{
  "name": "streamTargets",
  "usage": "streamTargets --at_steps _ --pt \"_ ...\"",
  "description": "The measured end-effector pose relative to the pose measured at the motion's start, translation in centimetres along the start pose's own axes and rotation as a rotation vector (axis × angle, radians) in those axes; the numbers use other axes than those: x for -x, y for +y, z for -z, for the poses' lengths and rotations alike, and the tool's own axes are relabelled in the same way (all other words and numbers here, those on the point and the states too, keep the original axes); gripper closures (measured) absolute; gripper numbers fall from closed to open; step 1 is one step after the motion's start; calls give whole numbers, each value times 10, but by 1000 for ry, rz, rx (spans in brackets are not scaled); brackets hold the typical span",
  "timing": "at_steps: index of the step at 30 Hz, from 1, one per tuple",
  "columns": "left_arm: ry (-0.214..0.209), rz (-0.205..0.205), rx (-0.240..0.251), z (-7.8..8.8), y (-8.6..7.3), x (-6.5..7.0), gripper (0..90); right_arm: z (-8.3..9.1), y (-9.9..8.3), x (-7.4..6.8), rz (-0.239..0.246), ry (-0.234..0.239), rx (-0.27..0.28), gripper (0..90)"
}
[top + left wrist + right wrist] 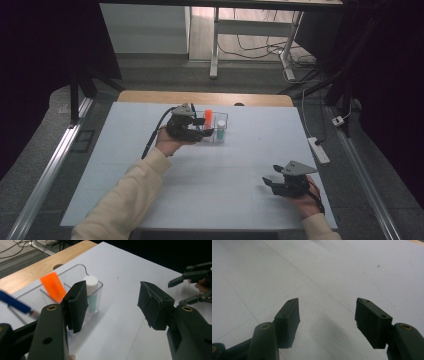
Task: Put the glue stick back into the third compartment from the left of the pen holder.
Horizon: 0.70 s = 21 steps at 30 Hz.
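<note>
Risk: left gripper, jaws open w/ nothing held, could knock clear holder & tip tubes. Right gripper open, empty, resting well apart.

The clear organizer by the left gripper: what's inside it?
The clear organizer holds an orange marker in one compartment and a teal tube with a white cap in another. A blue pen lies beside it. The left gripper covers its lower part.

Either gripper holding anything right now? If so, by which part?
Nothing held. The left gripper is open beside the clear organizer, with bare table between its fingers; the right gripper is open over bare table.
</note>
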<state>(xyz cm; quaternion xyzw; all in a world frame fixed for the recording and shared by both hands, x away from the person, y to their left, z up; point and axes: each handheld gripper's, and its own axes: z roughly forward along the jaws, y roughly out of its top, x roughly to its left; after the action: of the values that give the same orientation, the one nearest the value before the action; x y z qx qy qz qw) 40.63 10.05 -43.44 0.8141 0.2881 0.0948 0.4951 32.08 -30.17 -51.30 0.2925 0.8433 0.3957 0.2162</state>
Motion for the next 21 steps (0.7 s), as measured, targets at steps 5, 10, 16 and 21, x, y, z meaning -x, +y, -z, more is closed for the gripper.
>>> streamTargets --at_steps 5,10,16,21 --pt "10 22 -7 15 -16 0 398 1 -1 0 -1 -4 -7 356" --pt "19 24 -23 30 -30 4 387 2 -1 1 -1 -5 -12 356" --pt "41 18 -43 52 -52 11 370 2 -1 1 -3 -6 -5 356" --pt "55 48 -41 69 -71 13 362 1 -1 1 -3 -6 -6 356"
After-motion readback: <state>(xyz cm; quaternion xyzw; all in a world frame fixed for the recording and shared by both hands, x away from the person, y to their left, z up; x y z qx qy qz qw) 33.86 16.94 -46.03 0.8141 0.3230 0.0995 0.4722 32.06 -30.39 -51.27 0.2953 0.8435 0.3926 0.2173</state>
